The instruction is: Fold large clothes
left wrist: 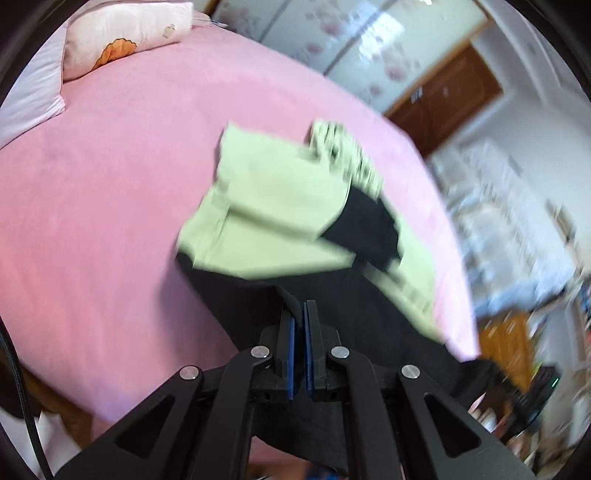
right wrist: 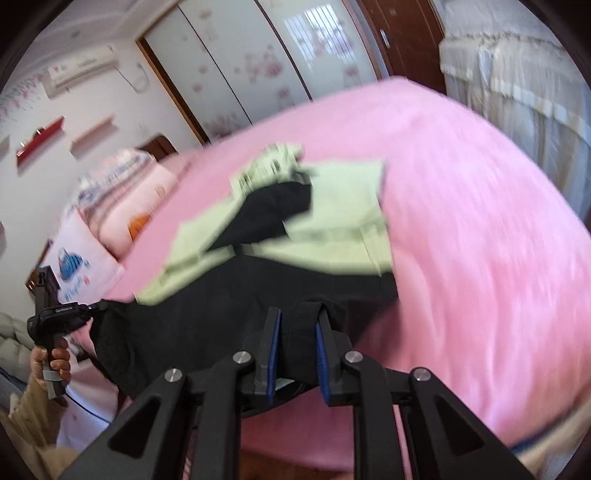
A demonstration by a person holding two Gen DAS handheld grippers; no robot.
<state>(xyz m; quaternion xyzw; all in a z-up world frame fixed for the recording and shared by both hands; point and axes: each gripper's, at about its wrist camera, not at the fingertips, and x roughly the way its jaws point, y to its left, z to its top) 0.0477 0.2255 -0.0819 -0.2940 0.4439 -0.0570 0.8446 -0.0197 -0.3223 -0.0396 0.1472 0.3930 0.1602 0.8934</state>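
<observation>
Pink sheeting covers the bed (left wrist: 92,221), which fills most of both wrist views and carries everything else. Behind it stands a wardrobe (right wrist: 236,70) with pale doors printed with pink flowers, and beside that a brown wooden door (left wrist: 443,99). On the wall in the right wrist view hangs an air conditioner (right wrist: 81,68) above two small shelves, one red and one pale.

Spread over the middle of the bed lies the garment (left wrist: 280,206), a large piece in pale green and black, with a patterned green-and-white part at its far end. Its black near edge is raised off the sheet toward both cameras, while the green part lies further back, partly folded over itself. Motion blur softens the cloth's outlines.

At the head of the bed sit pale pillows (left wrist: 122,33), one with an orange print.

The left hand-held gripper (left wrist: 300,314) has its blue pads pressed nearly together on a thin fold of the black hem. The right hand-held gripper (right wrist: 298,321) holds a thicker bunch of the same black edge between pads that stand narrowly apart. In the right wrist view, a person's hand (right wrist: 51,363) grips the handle of the left tool at the picture's left edge, with a beige sleeve below it.
</observation>
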